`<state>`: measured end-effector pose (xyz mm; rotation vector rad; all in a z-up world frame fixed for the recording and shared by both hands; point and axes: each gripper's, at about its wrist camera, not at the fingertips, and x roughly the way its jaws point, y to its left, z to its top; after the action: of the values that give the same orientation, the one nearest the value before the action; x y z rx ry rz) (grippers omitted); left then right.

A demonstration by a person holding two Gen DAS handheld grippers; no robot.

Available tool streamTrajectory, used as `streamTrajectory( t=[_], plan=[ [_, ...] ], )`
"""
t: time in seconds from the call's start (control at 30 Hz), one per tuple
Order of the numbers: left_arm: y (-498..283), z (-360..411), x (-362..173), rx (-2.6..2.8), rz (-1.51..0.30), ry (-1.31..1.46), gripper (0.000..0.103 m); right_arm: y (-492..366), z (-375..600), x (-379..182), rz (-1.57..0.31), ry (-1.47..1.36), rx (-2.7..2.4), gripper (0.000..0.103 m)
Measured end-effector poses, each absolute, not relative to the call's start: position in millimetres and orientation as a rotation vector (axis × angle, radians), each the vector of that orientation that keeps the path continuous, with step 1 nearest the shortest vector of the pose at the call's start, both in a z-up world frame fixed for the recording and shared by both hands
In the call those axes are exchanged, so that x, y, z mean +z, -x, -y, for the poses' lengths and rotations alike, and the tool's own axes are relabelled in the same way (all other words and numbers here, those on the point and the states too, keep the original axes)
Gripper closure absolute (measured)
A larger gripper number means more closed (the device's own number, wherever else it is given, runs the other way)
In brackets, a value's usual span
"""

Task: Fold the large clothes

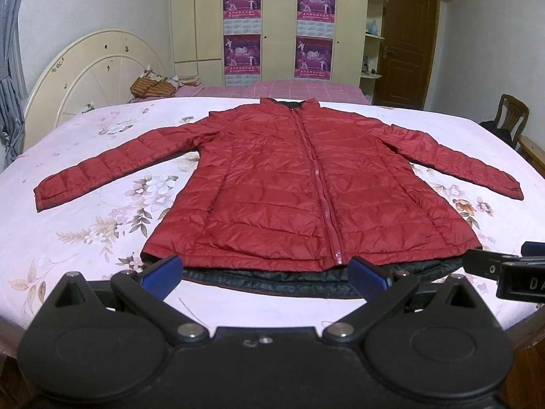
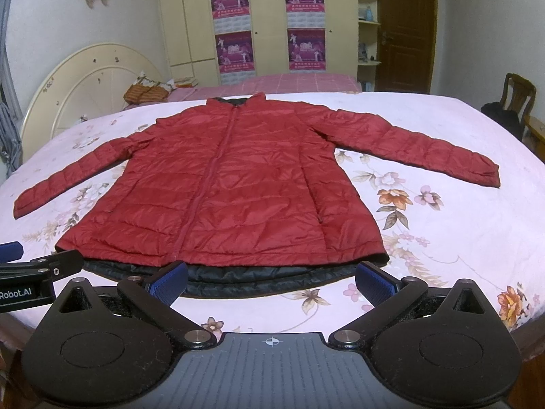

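A red quilted jacket (image 1: 289, 184) lies flat and zipped on the bed, front up, both sleeves spread out to the sides; it also shows in the right wrist view (image 2: 231, 184). A dark lining edge (image 1: 272, 279) sticks out below its hem. My left gripper (image 1: 265, 274) is open and empty, hovering just before the hem near the zip's bottom end. My right gripper (image 2: 272, 281) is open and empty, just before the hem towards the jacket's right half. The right gripper also shows at the right edge of the left wrist view (image 1: 511, 272), beside the left one.
The bed has a pink floral sheet (image 1: 85, 238) and a cream round headboard (image 1: 95, 71) at the left. A second bed with a bag (image 1: 150, 87) stands behind. A wardrobe with posters (image 1: 276, 27), a brown door (image 1: 405, 44) and a wooden chair (image 1: 511, 116) stand beyond.
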<state>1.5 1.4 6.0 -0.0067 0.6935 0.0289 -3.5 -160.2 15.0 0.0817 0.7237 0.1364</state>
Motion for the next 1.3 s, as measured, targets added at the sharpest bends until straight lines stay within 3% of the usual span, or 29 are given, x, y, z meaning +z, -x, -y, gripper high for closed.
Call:
streamTrajectory(
  t=[0.67, 1.3],
  plan=[
    [-36.5, 5.9, 5.7, 0.001, -0.693, -0.025, 0.0, -27.9, 167.0, 12.7, -0.725, -0.091, 0.096, 0.0],
    [-155.5, 20.4, -7.8, -0.1, -0.703, -0.091, 0.0, -130.2, 183.6, 6.3, -0.731, -0.14, -0.045, 0.0]
  ],
)
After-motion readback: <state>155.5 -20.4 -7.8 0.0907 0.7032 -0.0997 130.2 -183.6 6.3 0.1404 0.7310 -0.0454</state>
